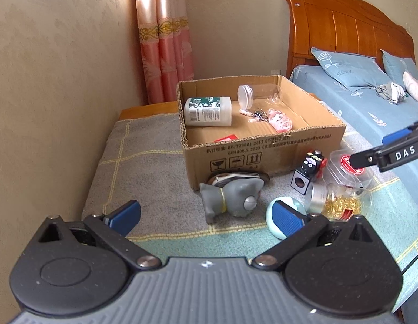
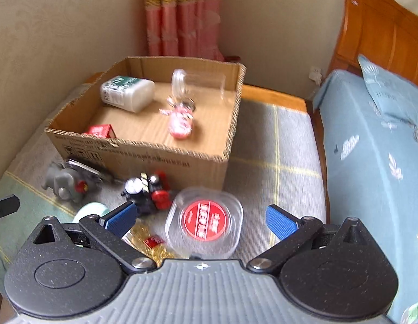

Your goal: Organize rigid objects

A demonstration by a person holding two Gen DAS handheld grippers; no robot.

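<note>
A cardboard box [image 1: 263,145] [image 2: 144,152] stands on the blanket and holds a white bottle [image 1: 208,111], a clear jar [image 1: 258,95], a pink charm [image 1: 280,120] and a red item [image 2: 100,130]. In front of the box lie a grey toy figure [image 1: 230,198], a black-and-red toy [image 1: 308,170] and a clear container with a red label [image 2: 206,221]. My left gripper [image 1: 206,218] is open and empty, just short of the grey figure. My right gripper [image 2: 200,220] is open, its jaws on either side of the clear container.
A jar of gold clips [image 1: 341,202] and a pale teal round object [image 1: 286,217] lie at the front right. A bed [image 2: 376,145] runs along the right, a wall [image 1: 60,94] along the left and a curtain [image 1: 165,40] hangs behind.
</note>
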